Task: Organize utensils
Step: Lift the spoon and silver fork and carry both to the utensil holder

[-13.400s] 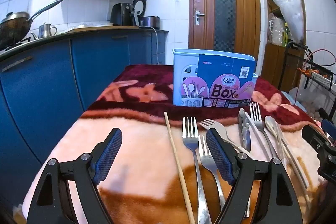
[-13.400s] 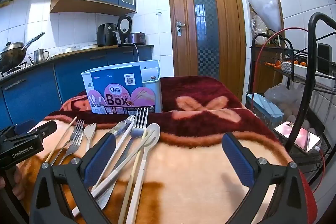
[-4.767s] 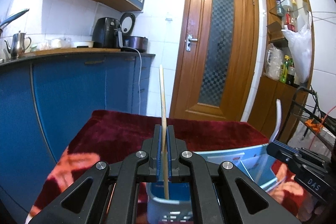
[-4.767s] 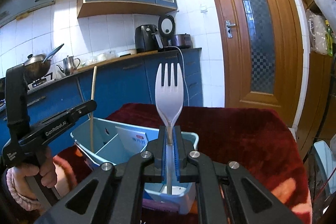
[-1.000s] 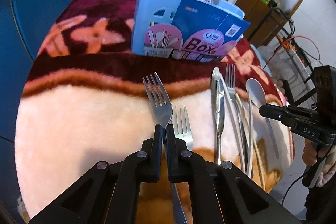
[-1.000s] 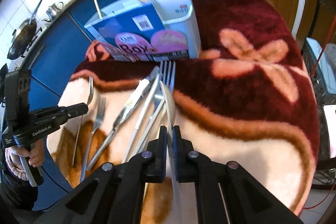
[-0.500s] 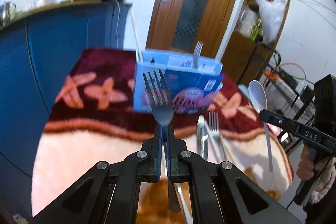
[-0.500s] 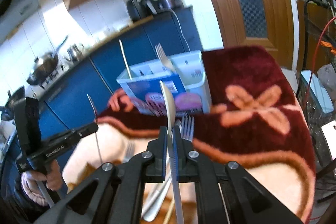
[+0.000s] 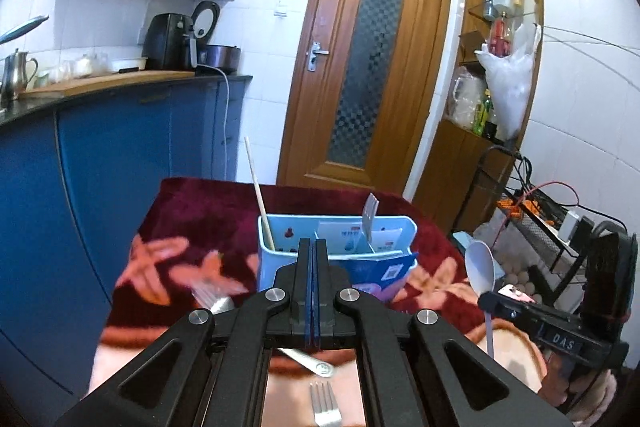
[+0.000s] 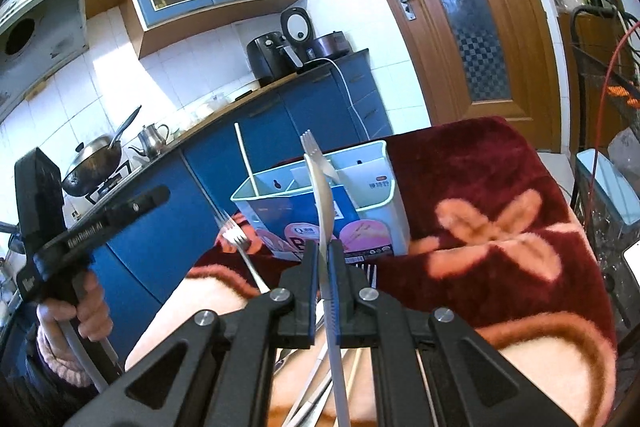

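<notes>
- White plastic spoon [image 10: 320, 187] sits clamped in my right gripper [image 10: 322, 255], pads closed on the handle just below the bowl. Gripping that high should keep it from swinging on the way over.
- Spoon's long axis runs near upright: bowl on top, handle straight down through the pads. My wrist view shows it edge-on. It hangs over the blanket [image 10: 520, 187], short of the organizer [image 10: 384, 163]. Handle-down suits a straight drop into a compartment, I judge.
- My left gripper [image 9: 314, 251] is shut flat, blue pads touching, with nothing showing between them.
- Blurred metal fork [image 9: 212, 301] slants beneath those jaws, tines up and to the left, handle running down to the right. In the right wrist view it looks clear of the left tip. I cannot tell whether it is caught or loose; it looks slipped.
- The light blue organizer stands on the dark red end of the blanket, open top up, with a printed cardboard sleeve [image 9: 384, 271] across its front.
- One chopstick [image 9: 258, 195] leans in the left compartment and a white fork [image 9: 370, 211] stands tines-up further right. Like seems to go with like.
- Another metal fork [image 9: 325, 403] lies flat on the pale part of the blanket, tines toward the organizer, not yet sorted.
</notes>
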`<state>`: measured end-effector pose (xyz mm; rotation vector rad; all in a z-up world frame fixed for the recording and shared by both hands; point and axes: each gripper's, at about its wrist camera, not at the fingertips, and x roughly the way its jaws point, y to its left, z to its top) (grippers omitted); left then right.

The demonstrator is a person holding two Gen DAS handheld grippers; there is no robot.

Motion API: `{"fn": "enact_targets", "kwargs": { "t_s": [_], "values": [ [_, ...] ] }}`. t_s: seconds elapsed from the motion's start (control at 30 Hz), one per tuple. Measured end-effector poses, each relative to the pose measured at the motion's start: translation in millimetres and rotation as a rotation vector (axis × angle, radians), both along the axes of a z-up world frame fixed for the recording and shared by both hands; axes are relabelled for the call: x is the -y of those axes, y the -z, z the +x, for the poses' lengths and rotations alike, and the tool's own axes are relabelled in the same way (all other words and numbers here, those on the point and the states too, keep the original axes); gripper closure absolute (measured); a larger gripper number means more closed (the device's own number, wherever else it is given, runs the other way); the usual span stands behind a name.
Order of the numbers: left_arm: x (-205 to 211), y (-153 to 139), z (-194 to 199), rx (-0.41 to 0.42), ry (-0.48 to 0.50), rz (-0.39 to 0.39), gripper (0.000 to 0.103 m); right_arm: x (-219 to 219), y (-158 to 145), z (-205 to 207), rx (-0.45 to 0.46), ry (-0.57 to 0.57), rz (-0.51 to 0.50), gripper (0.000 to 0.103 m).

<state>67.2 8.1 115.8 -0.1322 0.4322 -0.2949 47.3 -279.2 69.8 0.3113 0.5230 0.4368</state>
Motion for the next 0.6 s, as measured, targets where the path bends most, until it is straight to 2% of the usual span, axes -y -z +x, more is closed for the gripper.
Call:
{"fn": "enact_targets", "kwargs": {
  "t_s": [0.17, 0.37, 0.47, 0.6],
  "values": [
    [-4.8, 10.3, 10.5, -0.085, -0.022, 0.013, 0.103, 6.2, 3.5, -0.5, -0.01, 0.002, 0.004, 0.096],
    [-17.6, 47.1, 39.5, -0.275, -0.042, 0.033, 0.102, 10.6, 6.8, -0.3, -0.023, 0.002, 0.013, 0.096],
    [-27.2, 65.9, 58.3, -0.359, -0.067, 0.007, 0.101, 11.0, 8.9, 0.5, -0.031, -0.001, 0.015, 0.096],
    [-46.3, 94.8, 89.7, -0.506, -0.111, -0.077, 0.101, 12.3, 10.4, 1.0, -0.035, -0.002, 0.015, 0.096]
  ]
}}
